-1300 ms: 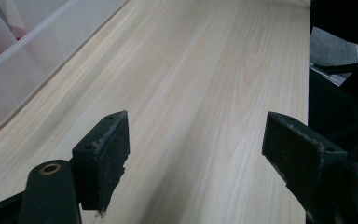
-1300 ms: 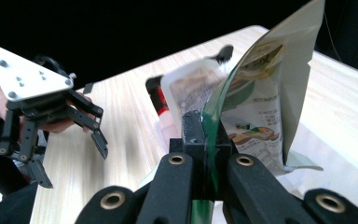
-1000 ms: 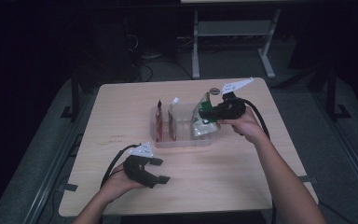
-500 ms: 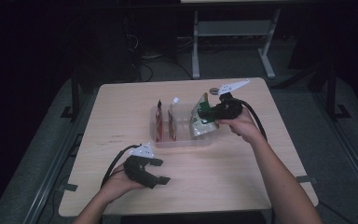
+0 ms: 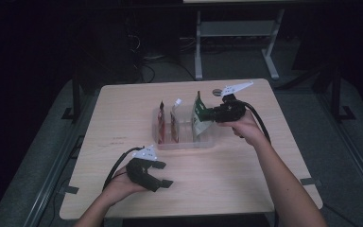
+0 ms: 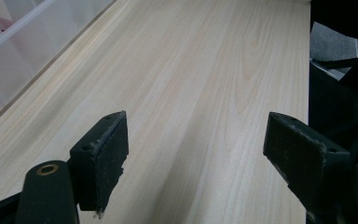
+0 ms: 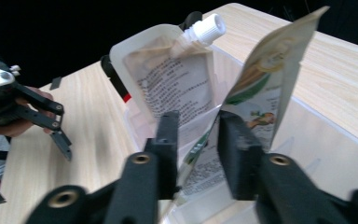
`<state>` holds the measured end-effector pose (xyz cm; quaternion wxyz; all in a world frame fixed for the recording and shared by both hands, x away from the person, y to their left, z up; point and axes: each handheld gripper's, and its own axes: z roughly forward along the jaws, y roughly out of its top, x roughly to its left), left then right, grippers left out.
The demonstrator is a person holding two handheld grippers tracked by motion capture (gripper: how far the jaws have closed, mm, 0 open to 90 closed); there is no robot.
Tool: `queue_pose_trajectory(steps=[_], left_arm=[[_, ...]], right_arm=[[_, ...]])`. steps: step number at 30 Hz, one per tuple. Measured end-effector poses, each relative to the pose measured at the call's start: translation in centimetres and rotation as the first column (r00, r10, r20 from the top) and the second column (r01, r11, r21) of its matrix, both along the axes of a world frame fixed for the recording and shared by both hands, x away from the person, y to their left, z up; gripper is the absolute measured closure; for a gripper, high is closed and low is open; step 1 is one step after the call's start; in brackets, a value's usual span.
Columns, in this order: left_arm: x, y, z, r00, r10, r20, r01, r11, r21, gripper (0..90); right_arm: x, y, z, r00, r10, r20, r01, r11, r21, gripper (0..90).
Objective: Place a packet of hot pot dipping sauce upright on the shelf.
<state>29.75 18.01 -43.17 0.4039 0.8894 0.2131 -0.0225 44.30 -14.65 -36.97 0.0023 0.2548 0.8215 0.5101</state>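
A clear plastic bin (image 5: 185,144) stands mid-table with pouches upright in it. At its left end is a red pouch (image 5: 161,121), beside it a white spouted pouch (image 5: 175,119) (image 7: 172,84). A green pouch (image 5: 199,116) (image 7: 261,88) stands at the right end. My right gripper (image 5: 208,113) (image 7: 196,128) reaches in from the right. Its jaws have just been opening and now stand apart, with the green pouch's edge loose between them. My left gripper (image 5: 163,174) (image 6: 196,140) rests open and empty on the table near the front left.
The wooden table (image 5: 123,118) has bare surface in front of and beside the bin. A small dark disc (image 5: 217,92) lies behind the right gripper. A metal frame stands on the floor beyond the far edge.
The right gripper's jaws have parted from the green pouch, which now stands lower in the bin. The left gripper has not moved.
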Motion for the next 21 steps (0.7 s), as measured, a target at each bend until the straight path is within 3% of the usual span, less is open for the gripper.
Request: queue_pose_trajectory(steps=[1, 4, 7, 11, 18, 21], left_arm=[[0.0, 0.0, 0.0, 1.0000, -0.001, 0.001, 0.001, 1.0000, 0.001, 21.7], [0.0, 0.0, 0.0, 1.0000, 0.000, 0.002, 0.000, 1.0000, -0.001, 21.6], [0.1, 0.1, 0.1, 1.0000, 0.001, 0.001, -0.001, 1.0000, 0.002, 21.6], [0.1, 0.1, 0.1, 1.0000, 0.003, 0.005, -0.003, 1.0000, -0.005, 21.0], [0.2, 0.1, 0.1, 1.0000, 0.002, 0.001, -0.002, 1.0000, 0.002, 20.8], [0.2, 0.2, 0.1, 1.0000, -0.001, 0.004, 0.001, 1.0000, 0.004, 20.8]], right_arm=[[-0.1, 0.0, 0.0, 1.0000, 0.001, -0.001, -0.001, 1.000, 0.003, 61.7], [-0.6, 0.3, 0.3, 0.9996, -0.024, 0.015, 0.024, 1.000, -0.017, 38.3], [-1.1, 0.5, 0.6, 0.9991, -0.033, 0.025, 0.034, 0.999, -0.031, 27.2], [-1.7, 0.5, 0.8, 0.9980, -0.045, 0.045, 0.047, 0.997, -0.059, 21.1], [-2.9, -0.5, 0.6, 0.9954, -0.069, 0.068, 0.072, 0.996, -0.057, 21.2], [-3.3, -0.7, 0.6, 0.9942, -0.076, 0.076, 0.083, 0.993, -0.090, 20.9]])
